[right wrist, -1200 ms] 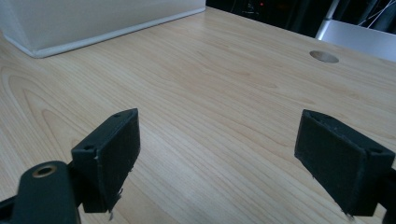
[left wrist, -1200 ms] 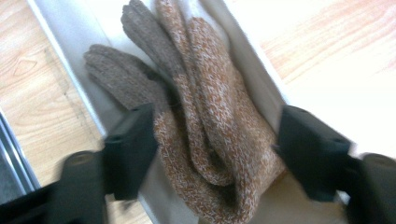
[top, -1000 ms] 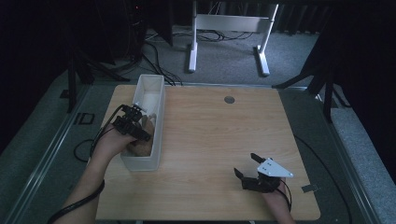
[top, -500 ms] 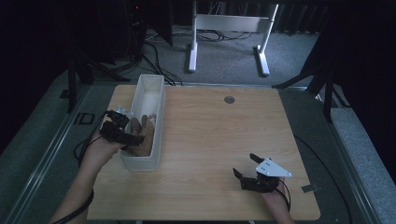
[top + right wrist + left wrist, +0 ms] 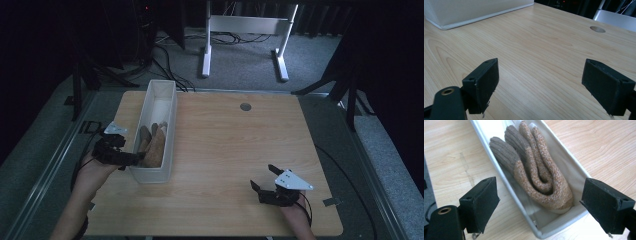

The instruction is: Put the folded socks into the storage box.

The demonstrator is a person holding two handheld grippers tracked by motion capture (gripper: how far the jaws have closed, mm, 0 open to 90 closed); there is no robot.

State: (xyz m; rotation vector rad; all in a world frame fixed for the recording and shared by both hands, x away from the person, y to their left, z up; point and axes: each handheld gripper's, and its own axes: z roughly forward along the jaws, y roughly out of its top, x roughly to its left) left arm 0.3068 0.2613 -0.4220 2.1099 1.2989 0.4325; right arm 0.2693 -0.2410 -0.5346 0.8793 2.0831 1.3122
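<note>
Left tool (image 5: 131, 159) at the near left end of the white bin (image 5: 167, 107), jaws spread wide with nothing between them, no longer over the bin's middle as a second ago but drawn back toward the surface's (image 5: 225, 150) left edge. Probably means the placing is finished and the hand is leaving. Folded socks (image 5: 152, 145), brown and orange knit, lying inside the bin at its near end.

Right tool (image 5: 262, 186) near the front right of the surface, jaws also wide apart and empty, unmoved from a second ago.

From the left gripper view: knit ribs of the socks (image 5: 536, 175), tucked in a loop against the bin's end wall, detail lost from above. From the right gripper view: bare wood grain, the bin's outer wall (image 5: 474, 12), a round hole (image 5: 597, 29) in the surface.
</note>
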